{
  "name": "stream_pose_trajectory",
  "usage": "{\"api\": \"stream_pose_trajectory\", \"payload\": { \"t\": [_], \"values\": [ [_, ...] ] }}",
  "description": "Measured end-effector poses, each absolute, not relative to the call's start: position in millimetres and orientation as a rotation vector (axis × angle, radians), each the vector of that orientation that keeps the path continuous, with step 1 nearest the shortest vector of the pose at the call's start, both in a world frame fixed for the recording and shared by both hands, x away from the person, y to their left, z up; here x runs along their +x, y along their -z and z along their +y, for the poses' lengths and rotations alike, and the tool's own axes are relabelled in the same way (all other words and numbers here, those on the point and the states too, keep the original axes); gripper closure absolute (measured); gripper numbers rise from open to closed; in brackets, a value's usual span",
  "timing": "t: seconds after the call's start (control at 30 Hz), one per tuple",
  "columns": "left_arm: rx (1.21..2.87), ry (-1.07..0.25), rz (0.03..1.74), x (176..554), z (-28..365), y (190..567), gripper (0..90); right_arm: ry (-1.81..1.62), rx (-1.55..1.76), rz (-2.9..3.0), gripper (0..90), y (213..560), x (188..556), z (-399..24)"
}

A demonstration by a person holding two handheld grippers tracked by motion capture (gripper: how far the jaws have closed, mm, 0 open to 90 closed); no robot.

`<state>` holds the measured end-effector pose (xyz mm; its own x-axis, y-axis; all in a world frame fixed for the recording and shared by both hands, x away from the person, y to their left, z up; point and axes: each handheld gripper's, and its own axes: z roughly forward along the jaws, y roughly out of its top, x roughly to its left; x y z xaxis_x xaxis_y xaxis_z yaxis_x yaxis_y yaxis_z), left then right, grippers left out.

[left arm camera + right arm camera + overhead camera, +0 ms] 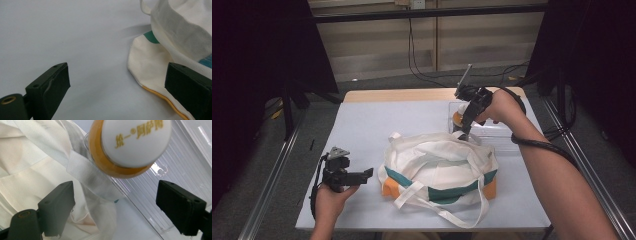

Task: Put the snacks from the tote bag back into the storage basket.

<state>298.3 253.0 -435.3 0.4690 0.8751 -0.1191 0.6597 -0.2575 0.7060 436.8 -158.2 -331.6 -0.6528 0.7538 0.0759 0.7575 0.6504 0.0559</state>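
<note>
Nearest, at the lower left of the high view, the left gripper (368, 173) lies low over the table (362, 125), its jaws standing apart with nothing between them, just beside the left edge of the white cloth bag (439, 170). That bag, with green and orange panels, sprawls across the middle of the frame. Farther back, right of centre, the right gripper (463, 131) points down with jaws wide, just short of an orange bottle (125, 147) with a white cap standing in a clear plastic tray (494, 134).

bottle (458, 119) in tray (492, 137), behind bag (437, 165)
</note>
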Motion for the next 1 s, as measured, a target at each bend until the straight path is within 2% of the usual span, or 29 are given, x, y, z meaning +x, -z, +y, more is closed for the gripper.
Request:
{"api": "stream_pose_trajectory", "payload": {
  "t": [1.0],
  "values": [
    [2.004,-0.393,1.278,298.6,250.0,436.5,5.8,0.143,-1.302,-2.808,13.9,326.0,414.3,-186.6]
  ]
}}
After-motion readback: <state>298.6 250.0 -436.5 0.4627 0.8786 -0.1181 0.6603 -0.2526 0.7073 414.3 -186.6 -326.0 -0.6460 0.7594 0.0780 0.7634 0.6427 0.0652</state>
